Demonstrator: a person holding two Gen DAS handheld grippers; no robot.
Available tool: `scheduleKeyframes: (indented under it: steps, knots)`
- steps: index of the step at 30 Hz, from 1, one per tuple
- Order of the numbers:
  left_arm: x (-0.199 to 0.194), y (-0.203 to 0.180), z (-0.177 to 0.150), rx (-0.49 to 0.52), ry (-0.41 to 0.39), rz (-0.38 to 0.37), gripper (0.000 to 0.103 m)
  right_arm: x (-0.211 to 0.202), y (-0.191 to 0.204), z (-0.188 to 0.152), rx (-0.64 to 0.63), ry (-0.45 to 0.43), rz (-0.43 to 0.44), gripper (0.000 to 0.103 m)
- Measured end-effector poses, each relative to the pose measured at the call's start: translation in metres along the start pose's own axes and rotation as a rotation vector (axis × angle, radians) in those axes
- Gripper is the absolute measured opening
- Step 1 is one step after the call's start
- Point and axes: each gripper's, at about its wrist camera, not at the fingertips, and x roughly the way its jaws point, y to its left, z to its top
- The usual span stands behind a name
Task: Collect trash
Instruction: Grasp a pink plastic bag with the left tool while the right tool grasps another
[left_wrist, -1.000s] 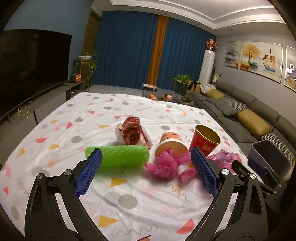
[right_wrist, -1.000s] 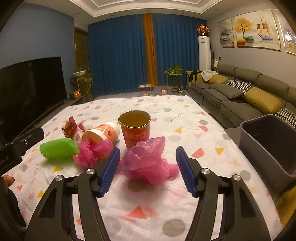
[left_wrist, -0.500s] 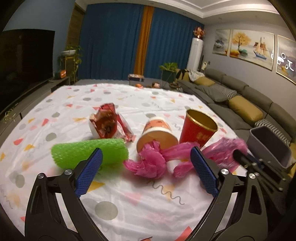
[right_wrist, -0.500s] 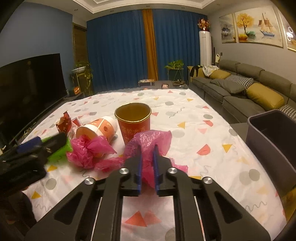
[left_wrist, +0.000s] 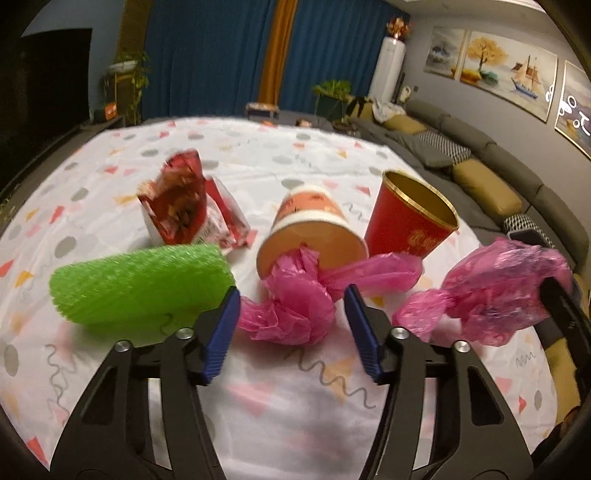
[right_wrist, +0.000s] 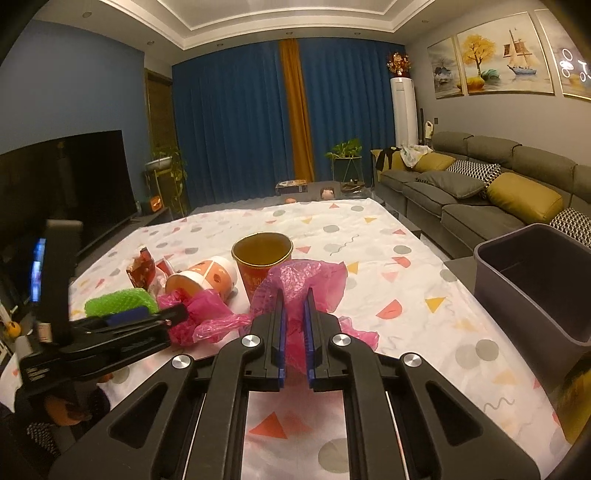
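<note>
Our left hand-held gripper (left_wrist: 291, 321) points forward and down at the surface (left_wrist: 295, 398), its blue jaws half apart and closing. Between the fingertips sits a crumpled pink plastic bag (left_wrist: 295, 314); the pads do not yet press on it. This bag lies straight ahead of the left hand-held gripper, spilling out of the mouth of a tipped orange paper cup (left_wrist: 314, 229) just behind it. The cup's long axis runs away from us, so the bag should pull out toward us.

Just left of the jaws lies a green foam net sleeve (left_wrist: 140, 284), its long axis crosswise. Behind it is a red snack wrapper (left_wrist: 181, 206). A red cup with a gold rim (left_wrist: 410, 218) stands upright to the right.

Our right hand-held gripper (right_wrist: 294, 332) is nearly closed, pinching a second pink plastic bag (right_wrist: 310, 280). A dark bin (right_wrist: 535, 288) stands at the right edge of the surface, nearer our right hand, which we judge should unload first.
</note>
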Motion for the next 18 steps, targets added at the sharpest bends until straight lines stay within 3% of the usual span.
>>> scheduleKeyframes:
  steps: [6, 11, 18]
  knots:
    - [0.002, -0.002, -0.001, 0.015, 0.018, -0.029, 0.027, -0.008, -0.003, 0.001, 0.001, -0.011, -0.004, 0.009]
    - [-0.009, -0.006, -0.005, 0.025, 0.002, -0.052, 0.022, -0.016, -0.006, 0.002, 0.005, -0.018, -0.008, 0.009]
    - [-0.054, -0.007, -0.008, 0.012, -0.085, -0.134, 0.021, -0.031, -0.011, 0.005, 0.005, -0.044, -0.013, 0.009]
